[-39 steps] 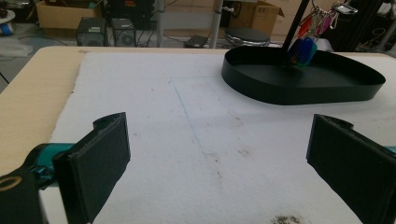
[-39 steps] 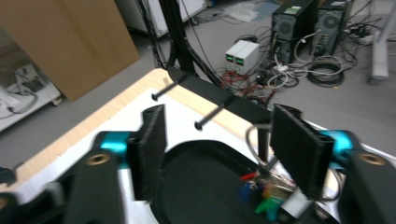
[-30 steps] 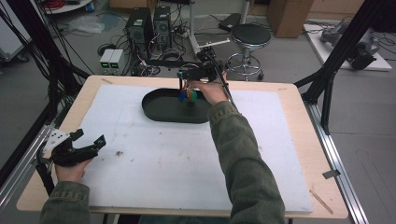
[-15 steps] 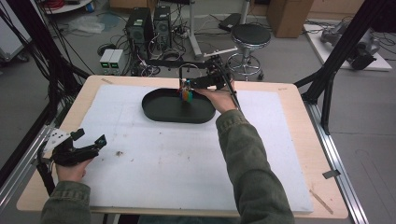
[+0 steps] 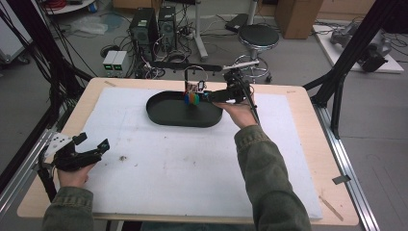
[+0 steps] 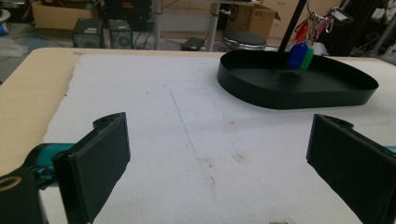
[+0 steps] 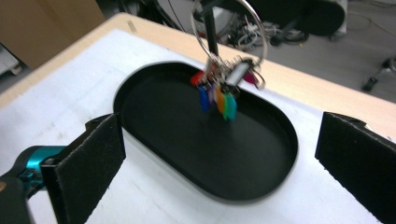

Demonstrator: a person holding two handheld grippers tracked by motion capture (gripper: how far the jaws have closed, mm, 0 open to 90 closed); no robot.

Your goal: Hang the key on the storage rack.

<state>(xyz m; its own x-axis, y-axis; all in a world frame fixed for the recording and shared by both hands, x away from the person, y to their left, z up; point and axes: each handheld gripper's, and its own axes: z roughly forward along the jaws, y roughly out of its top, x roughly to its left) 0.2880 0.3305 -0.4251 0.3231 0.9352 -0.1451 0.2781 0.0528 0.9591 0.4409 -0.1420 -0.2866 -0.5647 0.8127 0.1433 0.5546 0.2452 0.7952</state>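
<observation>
Right hand-held gripper (image 7: 219,154), jaws apart, faced the key bunch (image 7: 219,93) hanging over the black tray (image 7: 261,182); closing on it seemingly came next. Left hand-held gripper (image 6: 217,154) idled, jaws apart.

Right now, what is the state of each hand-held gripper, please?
Left hand-held gripper: open, holding nothing, over the white mat.
Right hand-held gripper: open, holding nothing, facing the key bunch over the black tray.

Bunch of keys (image 7: 219,88) with coloured tags, hanging over black oval tray (image 7: 261,182)
</observation>
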